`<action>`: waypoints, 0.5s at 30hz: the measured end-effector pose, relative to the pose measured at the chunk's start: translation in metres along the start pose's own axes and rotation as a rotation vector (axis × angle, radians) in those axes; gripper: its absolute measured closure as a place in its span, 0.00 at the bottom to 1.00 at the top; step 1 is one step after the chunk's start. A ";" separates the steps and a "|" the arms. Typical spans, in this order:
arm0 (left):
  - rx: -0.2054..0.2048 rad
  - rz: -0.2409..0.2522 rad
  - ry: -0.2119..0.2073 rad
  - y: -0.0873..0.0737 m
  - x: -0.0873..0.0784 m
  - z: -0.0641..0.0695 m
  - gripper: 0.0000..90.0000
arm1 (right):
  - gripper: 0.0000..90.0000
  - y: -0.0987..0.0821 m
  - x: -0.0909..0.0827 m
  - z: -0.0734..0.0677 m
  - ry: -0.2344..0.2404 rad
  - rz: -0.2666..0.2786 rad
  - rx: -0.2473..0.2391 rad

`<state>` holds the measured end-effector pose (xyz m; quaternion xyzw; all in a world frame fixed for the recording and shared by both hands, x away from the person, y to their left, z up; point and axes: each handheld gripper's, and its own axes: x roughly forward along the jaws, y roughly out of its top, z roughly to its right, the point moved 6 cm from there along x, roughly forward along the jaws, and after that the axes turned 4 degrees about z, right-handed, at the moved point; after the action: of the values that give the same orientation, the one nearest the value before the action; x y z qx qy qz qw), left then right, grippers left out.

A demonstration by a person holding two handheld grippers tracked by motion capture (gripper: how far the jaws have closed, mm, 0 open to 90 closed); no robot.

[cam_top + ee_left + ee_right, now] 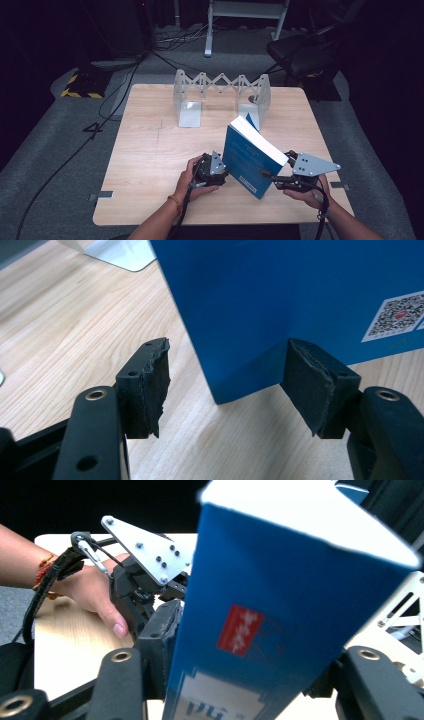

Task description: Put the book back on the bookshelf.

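Observation:
A thick blue book (248, 156) stands tilted on one lower corner near the table's front, white page edge up. My right gripper (270, 178) is shut on its spine end; in the right gripper view the blue book (280, 610) sits clamped between the jaws of the right gripper (255, 675). My left gripper (223, 172) sits at the book's left side. In the left gripper view the left gripper (227, 370) is open, its pads (150, 385) wide apart, and the low corner of the book (260, 305) rests on the wood between them, unclamped. A QR code shows on the cover.
A metal expanding book rack (220, 95) with two upright end plates stands at the back of the wooden table (150, 150). Its base plate (120, 252) lies just beyond the book. A dark chair (300, 50) and cables (75, 150) are on the floor around.

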<state>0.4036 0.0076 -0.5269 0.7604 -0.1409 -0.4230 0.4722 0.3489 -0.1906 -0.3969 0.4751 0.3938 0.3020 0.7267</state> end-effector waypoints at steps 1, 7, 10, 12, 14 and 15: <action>-0.001 -0.005 0.003 -0.002 -0.001 -0.002 0.40 | 0.51 0.001 0.000 0.000 -0.004 -0.006 0.005; -0.036 -0.049 0.014 -0.014 0.002 -0.013 0.39 | 0.62 0.001 -0.002 0.003 -0.021 -0.012 0.012; -0.039 -0.046 0.028 -0.011 0.006 -0.013 0.38 | 0.64 -0.001 -0.003 0.005 -0.008 0.001 0.039; -0.042 -0.042 0.040 -0.009 0.009 -0.012 0.38 | 0.64 -0.001 -0.004 0.005 -0.014 -0.003 0.038; -0.048 -0.041 0.042 -0.006 0.013 -0.012 0.38 | 0.64 -0.001 -0.004 0.007 -0.013 -0.003 0.042; -0.038 -0.044 0.044 -0.005 0.014 -0.012 0.38 | 0.64 -0.001 -0.004 0.007 -0.014 -0.006 0.042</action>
<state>0.4201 0.0087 -0.5364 0.7634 -0.1057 -0.4191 0.4800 0.3529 -0.1976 -0.3949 0.4911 0.3966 0.2881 0.7201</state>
